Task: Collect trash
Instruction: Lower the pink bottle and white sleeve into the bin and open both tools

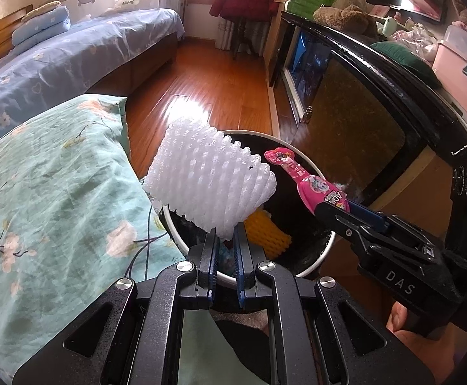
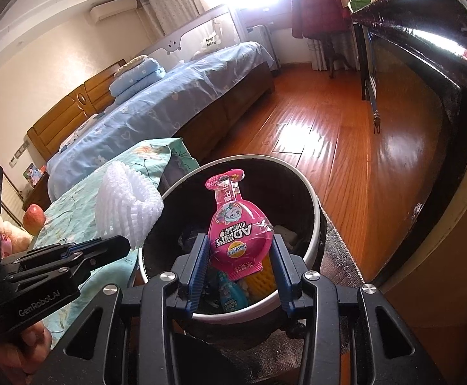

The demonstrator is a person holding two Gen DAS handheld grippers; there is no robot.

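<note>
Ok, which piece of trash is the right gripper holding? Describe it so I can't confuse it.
Find the round black bin with the white rim beside the bed. Above its opening, the right gripper holds a flat pink flask-shaped drink pouch with a cartoon print. The neighbouring white foam fruit net is ribbed and colourless.

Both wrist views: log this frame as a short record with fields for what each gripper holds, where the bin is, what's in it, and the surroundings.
left gripper: shut on foam net, held above the bin's left rim
right gripper: shut on pink pouch, held over the bin opening
bin: dark, white-rimmed, on the floor beside the floral bedding
bin contents: yellow foam net, teal pouch, other items unclear
surroundings: blue bed, wooden floor, apple on the bedding
task state: neither item released yet
</note>
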